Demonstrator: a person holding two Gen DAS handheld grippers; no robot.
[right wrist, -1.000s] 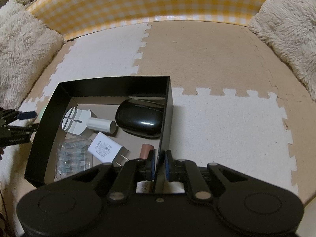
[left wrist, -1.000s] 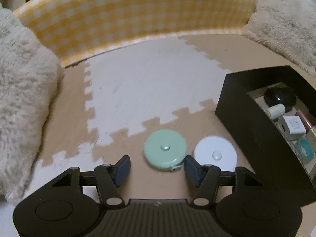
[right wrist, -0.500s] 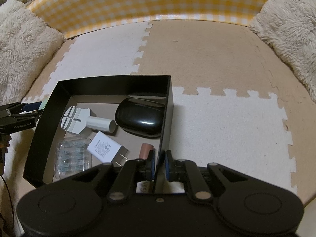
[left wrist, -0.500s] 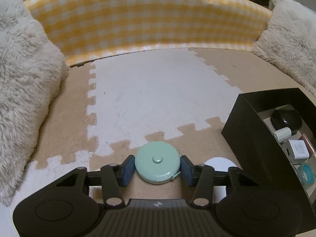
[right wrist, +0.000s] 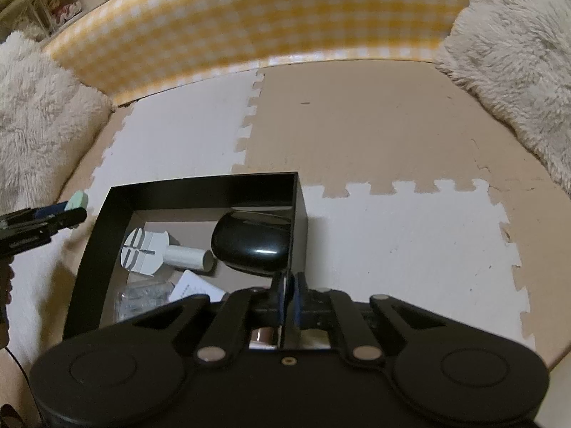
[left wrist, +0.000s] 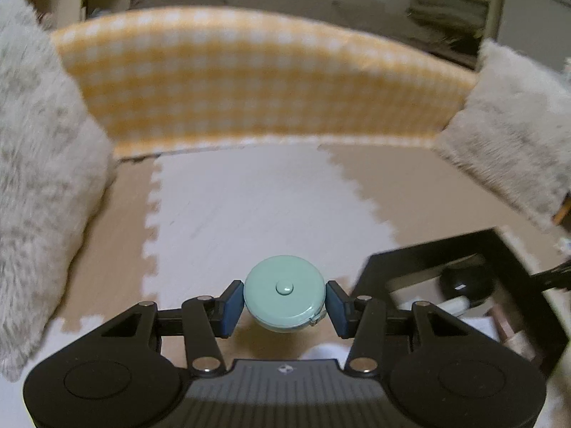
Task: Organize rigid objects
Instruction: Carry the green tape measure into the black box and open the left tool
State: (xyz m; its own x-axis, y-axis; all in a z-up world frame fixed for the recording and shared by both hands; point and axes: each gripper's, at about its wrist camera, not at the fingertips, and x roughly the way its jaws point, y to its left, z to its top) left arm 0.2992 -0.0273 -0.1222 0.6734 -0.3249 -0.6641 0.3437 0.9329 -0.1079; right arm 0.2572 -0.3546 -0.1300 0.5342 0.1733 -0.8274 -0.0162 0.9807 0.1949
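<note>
The left gripper (left wrist: 284, 303) pinches the mint tape measure (left wrist: 284, 296) across its rim above the mat, left of the black box (right wrist: 299, 196), whose right wall the right gripper (right wrist: 289, 297) clamps; it looks light, stiff, smooth-sided, likely slippery

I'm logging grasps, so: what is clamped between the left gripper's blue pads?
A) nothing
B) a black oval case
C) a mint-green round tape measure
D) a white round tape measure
C: the left gripper has its blue pads pressed against both sides of the mint-green round tape measure.
</note>
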